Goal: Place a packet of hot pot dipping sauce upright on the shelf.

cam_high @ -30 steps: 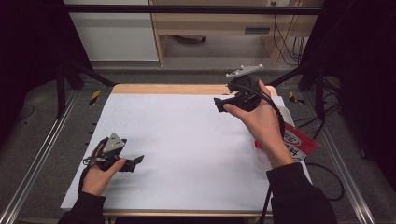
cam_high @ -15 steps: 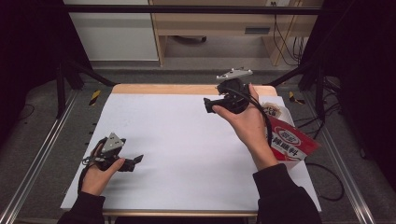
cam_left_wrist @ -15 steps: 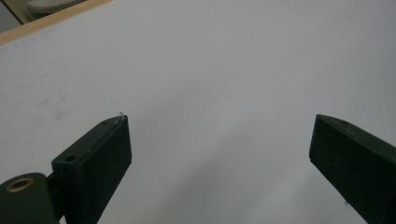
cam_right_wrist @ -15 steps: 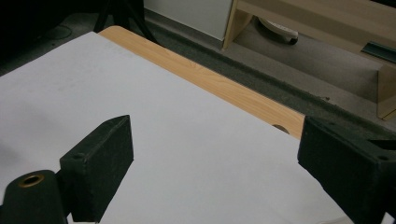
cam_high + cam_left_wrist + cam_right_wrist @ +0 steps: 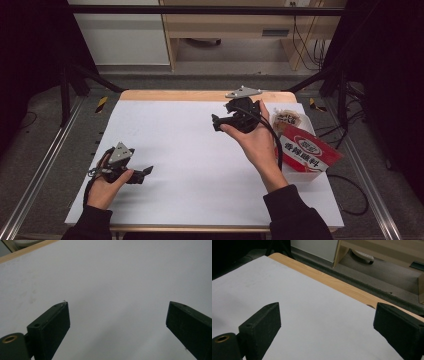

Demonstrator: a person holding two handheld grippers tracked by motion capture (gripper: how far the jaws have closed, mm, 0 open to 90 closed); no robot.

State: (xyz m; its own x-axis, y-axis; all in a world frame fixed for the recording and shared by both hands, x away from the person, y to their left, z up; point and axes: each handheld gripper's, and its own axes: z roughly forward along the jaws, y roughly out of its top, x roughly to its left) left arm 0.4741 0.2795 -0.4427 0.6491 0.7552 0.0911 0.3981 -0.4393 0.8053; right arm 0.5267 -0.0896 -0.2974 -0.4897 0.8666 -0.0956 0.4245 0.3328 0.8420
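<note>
My left gripper point(image 5: 144, 172) rests low over the white sheet point(image 5: 180, 150) near the front left, held in a hand. Its jaws stand wide apart in the left gripper view point(image 5: 117, 315), with bare sheet between them. Farther back and right of centre, my right gripper point(image 5: 218, 122) hangs above the sheet and points left. Its jaws have just been opening and are open in the right gripper view point(image 5: 327, 320), holding nothing. A red and white snack packet point(image 5: 309, 150) lies just right of the right forearm.
A clear tub point(image 5: 300, 175) at the table's right edge holds the packet and a round snack bag point(image 5: 287, 120). The wooden table edge point(image 5: 190, 95) runs along the back. Metal frame rails point(image 5: 40, 170) flank the table. A cabinet and cables stand beyond.
The right hand has moved left and down toward the sheet, away from the tub. The left hand has stayed where it was.
</note>
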